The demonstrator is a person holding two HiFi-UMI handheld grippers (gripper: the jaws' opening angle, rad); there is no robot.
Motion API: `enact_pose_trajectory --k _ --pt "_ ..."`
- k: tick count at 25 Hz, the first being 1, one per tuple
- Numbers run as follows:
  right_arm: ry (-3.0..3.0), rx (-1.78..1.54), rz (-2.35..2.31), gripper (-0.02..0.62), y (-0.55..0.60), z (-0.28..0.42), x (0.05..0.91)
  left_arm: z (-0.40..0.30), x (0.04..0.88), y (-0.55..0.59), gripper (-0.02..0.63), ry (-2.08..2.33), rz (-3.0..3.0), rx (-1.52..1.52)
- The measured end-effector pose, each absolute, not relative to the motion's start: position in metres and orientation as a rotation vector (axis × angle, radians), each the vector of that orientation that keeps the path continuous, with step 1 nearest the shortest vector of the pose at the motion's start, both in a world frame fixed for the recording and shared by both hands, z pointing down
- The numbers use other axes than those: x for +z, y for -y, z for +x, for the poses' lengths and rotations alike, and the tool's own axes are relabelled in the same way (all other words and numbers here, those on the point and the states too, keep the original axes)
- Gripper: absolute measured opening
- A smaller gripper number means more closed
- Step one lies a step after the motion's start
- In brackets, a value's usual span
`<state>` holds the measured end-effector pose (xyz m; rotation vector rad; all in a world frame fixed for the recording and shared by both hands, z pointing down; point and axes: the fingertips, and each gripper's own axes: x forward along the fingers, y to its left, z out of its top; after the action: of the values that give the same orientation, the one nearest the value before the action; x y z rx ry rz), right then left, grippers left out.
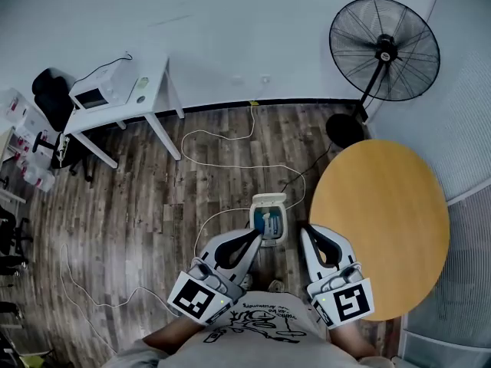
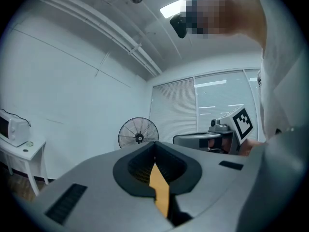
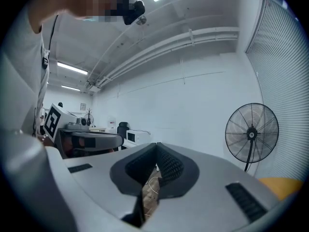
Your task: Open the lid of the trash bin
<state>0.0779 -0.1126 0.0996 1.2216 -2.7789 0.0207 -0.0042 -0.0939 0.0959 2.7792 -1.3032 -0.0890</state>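
Left gripper (image 2: 155,146): jaws pressed together tip to tip, nothing pinched, only a sliver of orange through the slit behind them. Right gripper (image 3: 155,148): likewise closed and empty, with floorboards and a loop of white cable (image 3: 150,182) glimpsed through the gap. In the head view, both side by side in front of the shirt (image 1: 257,328). Just past the left tip, its near corner covered by that tip: trash bin (image 1: 270,213), small and white, on the wood floor (image 1: 153,205) beside the round table (image 1: 383,228). Lid raised or flat: hard to tell from straight above; bluish patch at the middle. Table's near-left edge hidden behind the right gripper. Further off, standing fan (image 1: 384,49) and white side table (image 1: 146,106) with microwave (image 1: 93,92).
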Motion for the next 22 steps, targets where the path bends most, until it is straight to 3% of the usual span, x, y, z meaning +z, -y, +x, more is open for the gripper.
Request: enact_pose_trajectory --k 22 --pt "2.791 -0.017 1.231 0.005 0.115 0.078 0.080 -0.010 0.078 0.097 0.015 1.316 2.795 -0.111"
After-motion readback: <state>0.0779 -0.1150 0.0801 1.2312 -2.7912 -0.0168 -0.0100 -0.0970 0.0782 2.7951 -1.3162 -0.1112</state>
